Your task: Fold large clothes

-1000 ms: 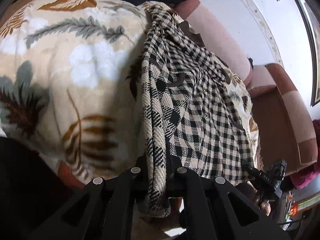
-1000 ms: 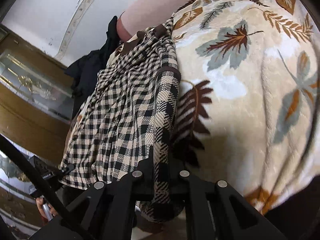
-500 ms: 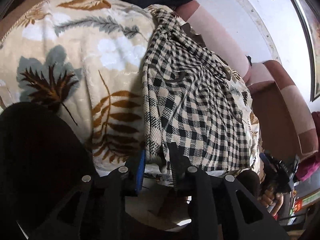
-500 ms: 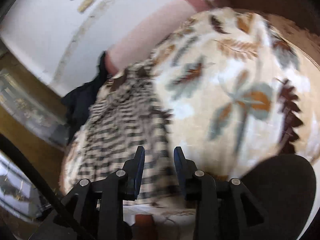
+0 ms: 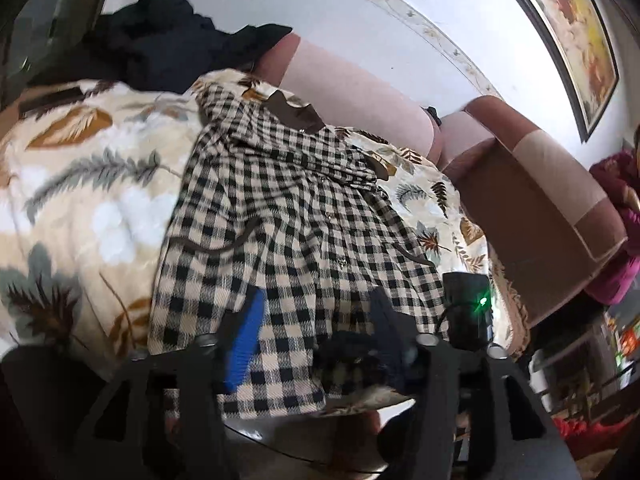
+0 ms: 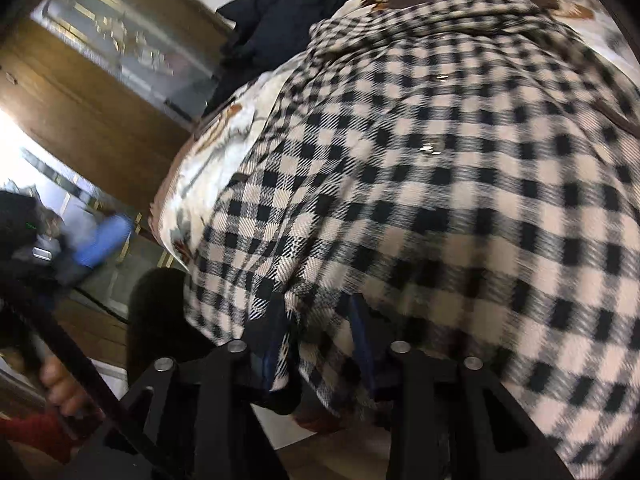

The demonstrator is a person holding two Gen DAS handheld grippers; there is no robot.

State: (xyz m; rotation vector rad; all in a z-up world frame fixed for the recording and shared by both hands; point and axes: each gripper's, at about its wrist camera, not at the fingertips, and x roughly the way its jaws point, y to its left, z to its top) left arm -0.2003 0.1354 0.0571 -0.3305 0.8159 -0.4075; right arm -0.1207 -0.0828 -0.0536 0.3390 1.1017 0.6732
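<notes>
step: regrasp along the near hem of the checked shirt (image 5: 296, 216) for the next fold; my read, not something seen.
left tongs (image 5: 316, 332): released, jaws had just been opening; hem cloth lay between the spread fingers, pads not pressing it.
right tongs (image 6: 320, 344): released too, jaws had just been opening; a fold of hem sat between the fingers, loose. View blurred, so contact is hard to call.
shirt: spread ahead of both tongs on the leaf-print blanket (image 5: 80, 184) over the sofa (image 5: 532, 200), collar at the far end, hem hanging off the near edge under the fingers.
do it well: bite both hem layers deep before clenching; match both grips at the same height so the fold edge runs straight.
risk: thick cloth could slip out of a shallow bite.
clutter: dark garment (image 5: 172, 52) beyond the collar, clear of the fold path.
</notes>
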